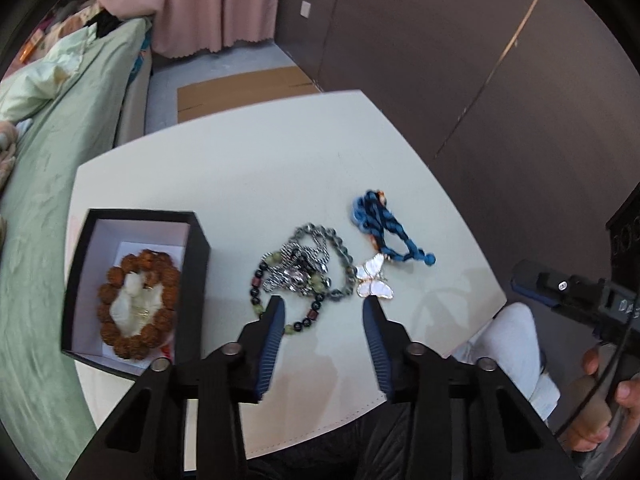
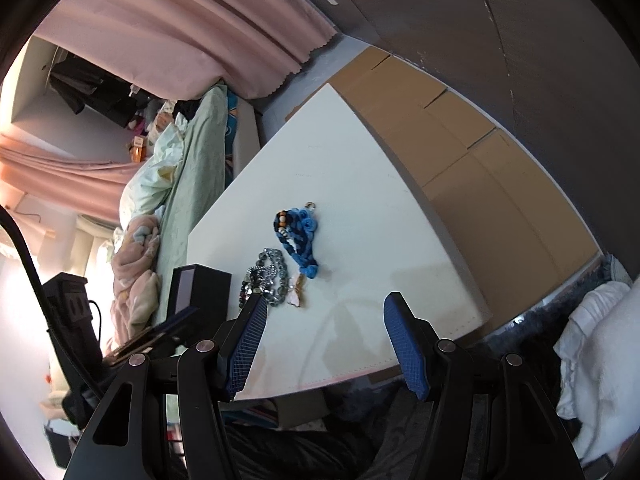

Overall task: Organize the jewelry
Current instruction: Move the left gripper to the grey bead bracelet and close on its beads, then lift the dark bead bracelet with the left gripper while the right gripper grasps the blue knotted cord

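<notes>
Three pieces of jewelry are lying loose on the white table (image 1: 240, 184), just ahead of my left gripper (image 1: 324, 304), which I am holding spread wide with nothing in it. Its fingertips are hovering at the near edge of the pile.

The bead necklace (image 1: 304, 272) is sitting right between and just beyond my fingers, tangled with a silver chain bundle. I am judging it rather heavy for its size, limp, and slippery on the round beads, so a pinch on one bead could slide off. I am thinking the thick knot in the middle gives the best hold, since several strands will come up together.

The butterfly pendant (image 1: 374, 282) is lying just ahead of my right-hand fingertip (image 1: 372, 312). It looks thin and shell-like, so I am treating it as fragile and would rather lift it by its cord.

That blue braided cord (image 1: 384, 228) is lying farther ahead and to the right. It seems soft, light and easy to squeeze.

To the left of my gripper the black box (image 1: 200, 264) is standing open, with a brown bead bracelet (image 1: 136, 304) already inside.

My right gripper (image 2: 324, 308) is also hanging unclenched and empty, nearer to me than the pile.
</notes>
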Motion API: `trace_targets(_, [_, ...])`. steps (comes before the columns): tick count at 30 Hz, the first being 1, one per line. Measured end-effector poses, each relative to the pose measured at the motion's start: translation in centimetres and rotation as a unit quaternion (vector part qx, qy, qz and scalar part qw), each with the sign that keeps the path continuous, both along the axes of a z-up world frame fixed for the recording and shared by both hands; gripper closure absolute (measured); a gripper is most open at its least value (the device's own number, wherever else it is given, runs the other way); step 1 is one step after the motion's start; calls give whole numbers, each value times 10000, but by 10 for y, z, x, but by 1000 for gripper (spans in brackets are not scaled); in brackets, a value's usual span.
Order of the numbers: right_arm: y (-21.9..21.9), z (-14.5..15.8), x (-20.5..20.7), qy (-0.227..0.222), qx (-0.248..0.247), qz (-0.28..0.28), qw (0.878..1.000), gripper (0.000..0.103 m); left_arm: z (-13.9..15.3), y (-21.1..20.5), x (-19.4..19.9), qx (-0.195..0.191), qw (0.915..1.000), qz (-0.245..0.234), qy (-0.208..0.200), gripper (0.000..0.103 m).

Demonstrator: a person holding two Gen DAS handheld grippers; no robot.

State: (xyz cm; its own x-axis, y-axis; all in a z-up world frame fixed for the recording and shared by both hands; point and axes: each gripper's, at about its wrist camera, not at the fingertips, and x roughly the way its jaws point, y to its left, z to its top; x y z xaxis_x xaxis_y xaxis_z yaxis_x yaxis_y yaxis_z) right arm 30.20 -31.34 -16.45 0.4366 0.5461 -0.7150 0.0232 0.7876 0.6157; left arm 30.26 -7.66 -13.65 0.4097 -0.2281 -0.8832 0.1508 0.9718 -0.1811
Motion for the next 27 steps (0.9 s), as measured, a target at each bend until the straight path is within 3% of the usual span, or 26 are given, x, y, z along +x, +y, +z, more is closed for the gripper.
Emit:
trace_targets(6, [-7, -4, -3, 24, -16, -40, 10000, 41, -22, -16, 0, 376, 9992, -108, 68, 73])
trace_targets(17, [0, 1, -7, -56, -199, 35, 9998, 41, -51, -20, -1, 975, 9952, -96, 1, 73])
trace_targets(20, [6, 1, -6, -83, -194, 101, 9997, 41, -57, -20, -2, 1087, 9940, -128, -46, 88])
trace_targets(23, [10, -1, -3, -52, -196, 130, 9997, 41, -56, -13, -1, 962, 9954, -37, -32, 97])
trace_targets(27, [11, 1, 0, -79, -205, 167, 9996, 41, -41, -2, 1, 809, 9965, 86, -184, 97])
